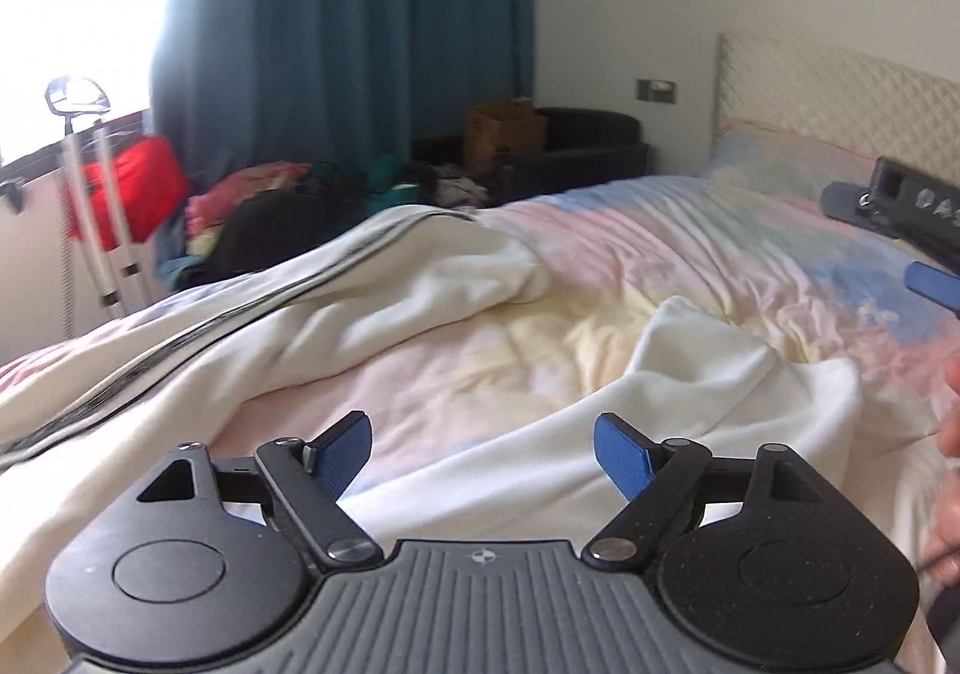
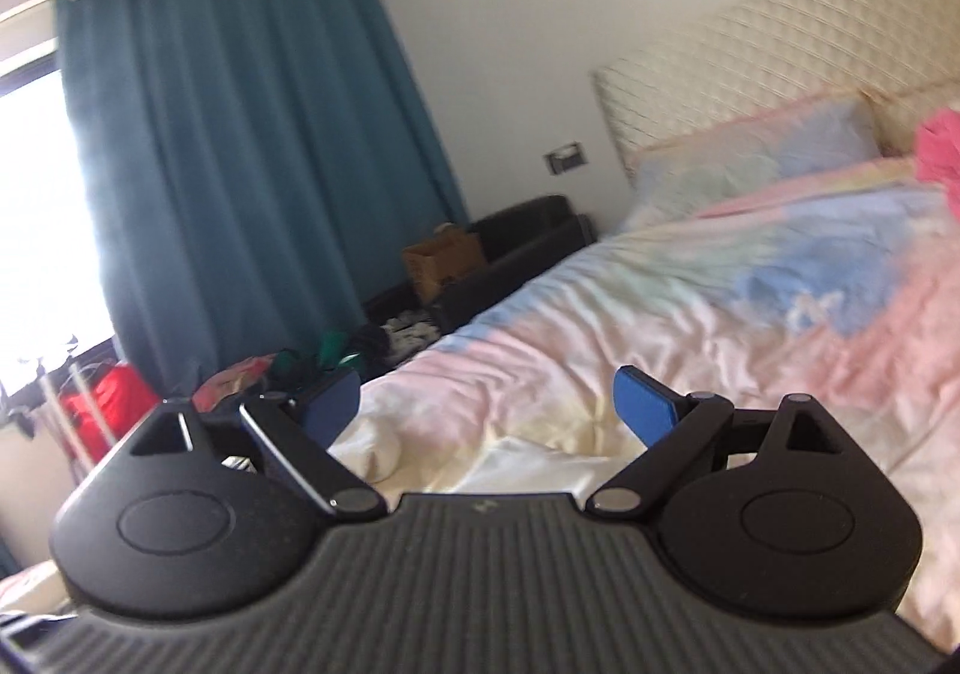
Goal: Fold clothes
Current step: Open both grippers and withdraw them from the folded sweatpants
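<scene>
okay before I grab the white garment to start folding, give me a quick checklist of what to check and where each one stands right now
1. Left gripper open and empty: ok, the jaws stand wide apart with nothing between them.
2. Right gripper open and empty: ok, same state.
3. White garment in front of the left gripper: ok, it lies on the bed just past the fingertips.
4. Garment spread flat: not ok, it is rumpled and bunched, with a loose flap to the right.
5. Grasp points such as hem or corners found: cannot tell, the edges run out of view.
6. Right gripper over the garment: cannot tell, only a bit of white cloth shows below it.
</scene>
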Demonstrator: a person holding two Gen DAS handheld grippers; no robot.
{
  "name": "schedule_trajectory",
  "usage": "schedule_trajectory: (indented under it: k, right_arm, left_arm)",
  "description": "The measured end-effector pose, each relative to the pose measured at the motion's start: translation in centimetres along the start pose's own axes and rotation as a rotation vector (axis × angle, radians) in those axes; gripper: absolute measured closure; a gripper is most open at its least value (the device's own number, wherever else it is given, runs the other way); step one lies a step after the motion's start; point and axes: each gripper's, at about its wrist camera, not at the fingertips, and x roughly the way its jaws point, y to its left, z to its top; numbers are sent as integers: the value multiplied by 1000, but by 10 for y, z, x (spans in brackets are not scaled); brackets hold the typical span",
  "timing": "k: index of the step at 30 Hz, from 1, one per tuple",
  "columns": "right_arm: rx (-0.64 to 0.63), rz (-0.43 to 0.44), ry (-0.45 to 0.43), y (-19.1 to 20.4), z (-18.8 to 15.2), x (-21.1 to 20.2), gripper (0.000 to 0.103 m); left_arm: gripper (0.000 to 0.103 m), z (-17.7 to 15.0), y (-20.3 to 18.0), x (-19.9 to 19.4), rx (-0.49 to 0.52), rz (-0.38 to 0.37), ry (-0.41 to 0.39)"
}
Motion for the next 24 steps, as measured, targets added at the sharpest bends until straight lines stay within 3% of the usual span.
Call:
schedule_trajectory:
  k: [4,7,11,18,24]
  right_arm:
    - [-117,124,53,27,-3,-10,10]
    - [-186,230,93,45,-5,-22,10]
    - [-239,296,101,58,-9,-35,10]
    - [-303,300,111,68,-21,-35,10]
    - [-278,301,161,70,-29,-29,10]
  left_arm:
    - [13,-12,38,-57,-101,117,8]
    - [0,-23,59,-95,-169,181,-22]
    - [0,-45,75,-132,-182,220,-32]
    - [0,-79,91,-163,-277,289,-73]
    - [0,-77,92,-157,-240,309,-105]
